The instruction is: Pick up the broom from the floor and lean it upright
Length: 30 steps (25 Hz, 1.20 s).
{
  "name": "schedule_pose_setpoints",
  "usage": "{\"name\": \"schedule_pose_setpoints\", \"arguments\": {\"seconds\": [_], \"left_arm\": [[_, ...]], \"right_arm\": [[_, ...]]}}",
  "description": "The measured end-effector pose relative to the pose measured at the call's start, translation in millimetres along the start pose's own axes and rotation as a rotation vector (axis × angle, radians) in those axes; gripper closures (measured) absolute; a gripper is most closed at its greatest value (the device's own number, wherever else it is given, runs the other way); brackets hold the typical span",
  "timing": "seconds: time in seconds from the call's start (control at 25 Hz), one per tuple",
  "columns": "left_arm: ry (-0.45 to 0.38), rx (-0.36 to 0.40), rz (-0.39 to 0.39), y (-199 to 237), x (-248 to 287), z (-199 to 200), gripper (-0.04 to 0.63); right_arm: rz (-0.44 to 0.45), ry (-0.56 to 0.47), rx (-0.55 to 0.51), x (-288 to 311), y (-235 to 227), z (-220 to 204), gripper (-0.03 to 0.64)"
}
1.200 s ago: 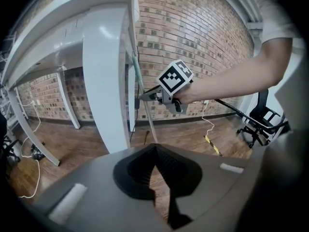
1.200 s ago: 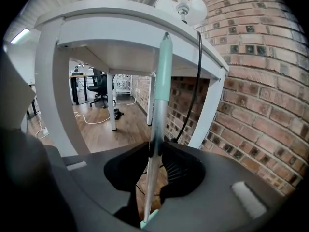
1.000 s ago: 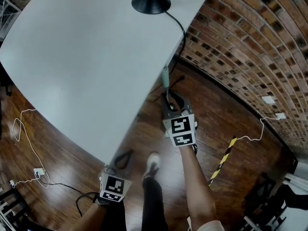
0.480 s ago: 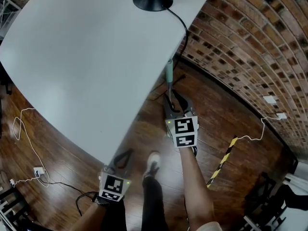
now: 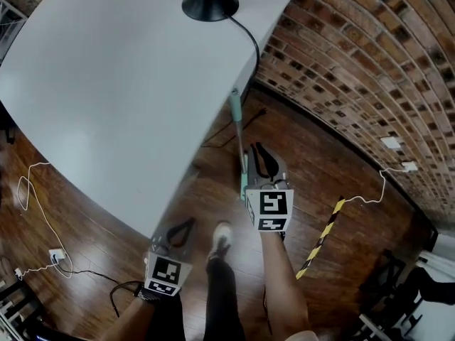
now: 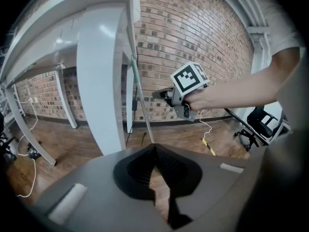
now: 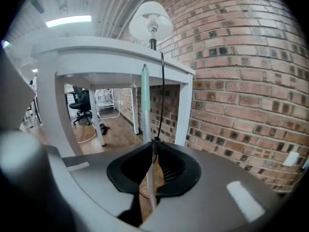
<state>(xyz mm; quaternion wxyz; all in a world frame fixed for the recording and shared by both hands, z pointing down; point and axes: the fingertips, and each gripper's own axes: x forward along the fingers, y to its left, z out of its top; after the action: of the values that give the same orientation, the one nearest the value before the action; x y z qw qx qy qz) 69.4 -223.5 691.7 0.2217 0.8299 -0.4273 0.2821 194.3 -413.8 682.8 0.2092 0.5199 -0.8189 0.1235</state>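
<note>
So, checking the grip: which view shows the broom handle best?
Right gripper view: the handle runs up between the closing jaws of the right gripper. Head view shows it foreshortened beside the table; left gripper view, a thin distant pole.

The lower end of the broom [image 5: 236, 109] is hidden in every view.

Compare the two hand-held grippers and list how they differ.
The right hand-held gripper is closing its jaws on the broom handle; the left hand-held gripper has its jaws together, nothing between them. The right hand-held gripper reaches further ahead, toward the brick wall; the left hand-held gripper hangs back by the table edge. Both carry a marker cube.
</note>
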Motion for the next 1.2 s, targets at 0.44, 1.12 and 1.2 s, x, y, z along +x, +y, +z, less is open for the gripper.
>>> {"name": "schedule_pose_setpoints", "arguments": {"seconds": [0.44, 1.12, 1.2], "left_arm": [[-0.126, 0.089, -0.094, -34.4, -29.9, 89.6, 0.596], [-0.370, 0.192, -0.049, 22.9, -250.0, 215.4, 0.597], [-0.413, 0.193, -0.022, 39.0, -279.1, 235.3, 0.597]], "right_arm": [[0.029, -0.080, 0.059, -112.9, 0.2, 53.7, 0.603], [-0.186, -0.212, 0.090, -354.2, 22.9, 200.9, 0.604], [-0.199, -0.258, 0.124, -380.1, 37.5, 223.9, 0.603]]}}
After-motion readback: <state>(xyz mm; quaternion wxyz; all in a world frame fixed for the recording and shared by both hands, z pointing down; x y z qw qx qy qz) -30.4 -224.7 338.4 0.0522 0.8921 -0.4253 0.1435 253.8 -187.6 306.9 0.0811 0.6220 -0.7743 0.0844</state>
